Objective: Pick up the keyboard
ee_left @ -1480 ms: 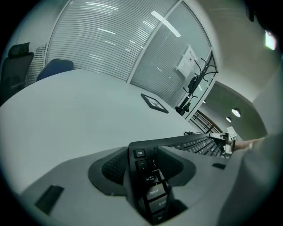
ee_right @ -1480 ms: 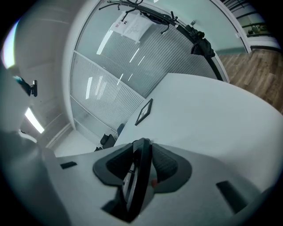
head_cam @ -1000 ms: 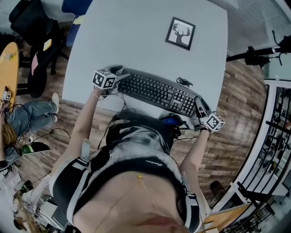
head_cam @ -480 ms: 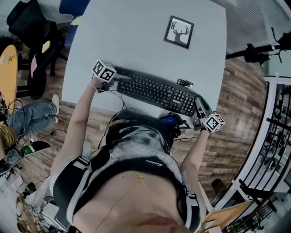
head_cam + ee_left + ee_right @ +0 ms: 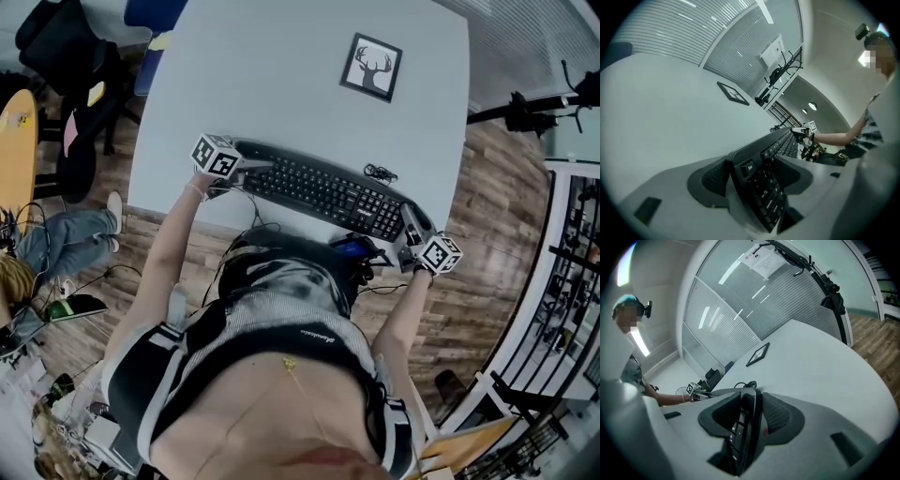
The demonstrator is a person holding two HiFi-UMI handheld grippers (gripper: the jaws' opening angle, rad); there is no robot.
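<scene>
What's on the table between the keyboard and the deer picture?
Mostly bare table; only a small coiled cable lies there, right beside the keyboard. The head view shows it.

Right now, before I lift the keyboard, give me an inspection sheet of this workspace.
Surface: white table.
Job's things: keyboard, along the table's near edge.
Clutter: framed deer picture, beyond the keyboard.
Grippers: left gripper open, jaws just closing slightly, keyboard's end between them; right gripper shut on the other end.
Cables: coiled cable behind the keyboard.
Surroundings: wood floor, chair, seated person to the left.
</scene>
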